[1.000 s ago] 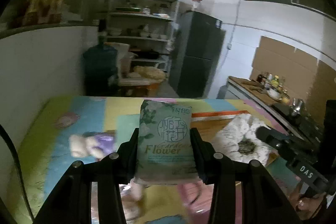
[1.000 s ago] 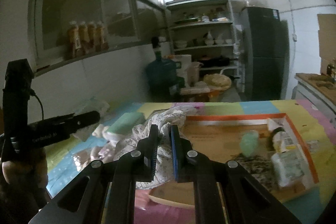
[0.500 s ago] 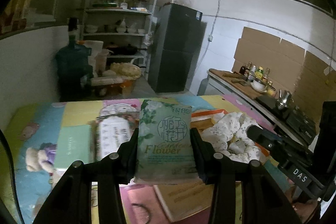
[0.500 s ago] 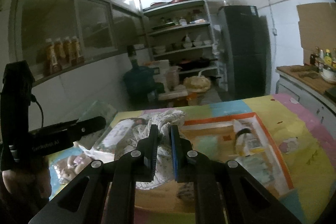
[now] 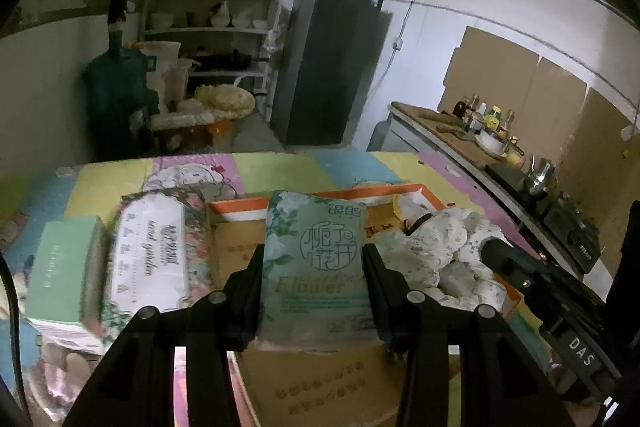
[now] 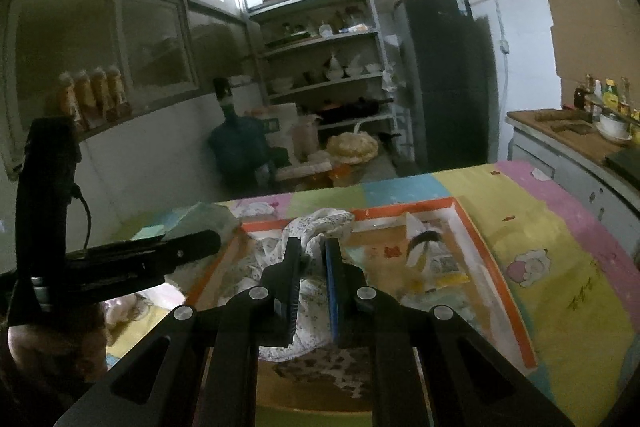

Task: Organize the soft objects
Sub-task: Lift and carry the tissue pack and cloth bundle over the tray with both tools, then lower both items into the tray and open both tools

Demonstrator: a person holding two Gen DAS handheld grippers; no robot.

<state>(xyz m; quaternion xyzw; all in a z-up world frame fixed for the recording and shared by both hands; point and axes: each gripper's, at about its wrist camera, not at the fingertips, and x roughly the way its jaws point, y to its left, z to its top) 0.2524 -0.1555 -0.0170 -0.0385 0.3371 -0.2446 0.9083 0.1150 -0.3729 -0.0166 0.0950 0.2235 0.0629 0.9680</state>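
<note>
A patchwork-coloured cartoon mat is covering the desk [image 5: 280, 167], and an orange-rimmed cardboard tray [image 5: 240, 205] is lying across its middle, reaching toward the right edge. Inside the tray, a white floral cloth [image 5: 440, 247] is sitting bunched against the right side. Left of the tray, a floral tissue pack [image 5: 154, 255] is lying lengthwise toward the far edge, with a mint-green box [image 5: 64, 263] just beside it. The left tool [image 5: 314, 267] is clamping a green tissue packet [image 5: 316, 247] by its sides, upright above the tray, long axis pointing up. The right tool [image 6: 312, 279] is pinching a fold of the cloth, its fingers nearly together.
</note>
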